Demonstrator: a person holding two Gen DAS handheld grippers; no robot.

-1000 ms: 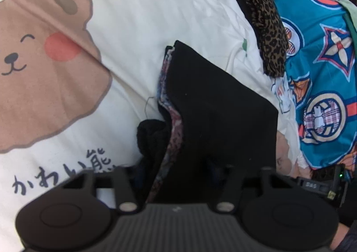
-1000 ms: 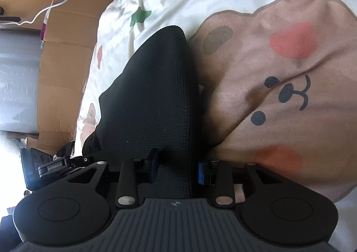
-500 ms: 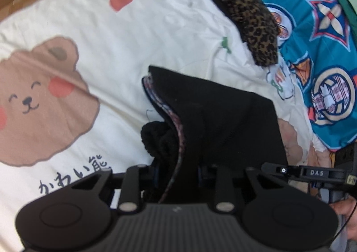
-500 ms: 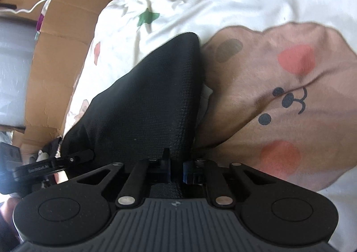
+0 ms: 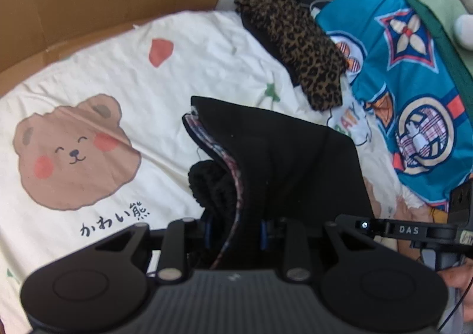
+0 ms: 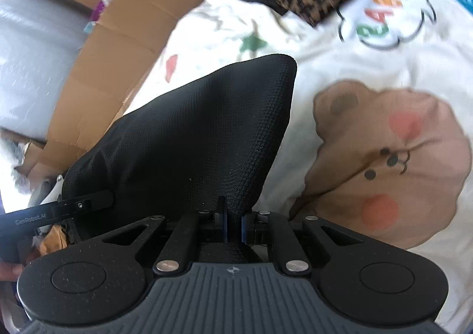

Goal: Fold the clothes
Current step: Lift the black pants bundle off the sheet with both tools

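While a bear-print sheet [image 5: 124, 74] covers the bed, the left gripper [image 5: 235, 230] clamps the black garment's [image 5: 295, 162] bunched edge; the right gripper [image 6: 233, 226] pinches its other end, holding it above the sheet, leopard-print cloth [image 5: 298, 47] beyond.

1. The left gripper [image 5: 235, 230] has its jaws partly closed, pinching a thick bunch of the black garment [image 5: 295, 162] between its blue-edged pads.
2. The right gripper [image 6: 233, 226] has its jaws drawn nearly together, clamped on a narrow gathered fold of the garment.
3. In the left wrist view, the right gripper's side shows just beside the garment's right edge, with part of a hand [image 5: 461, 298] below it.
4. In the right wrist view, the left gripper's side lies against the garment's left lower edge.
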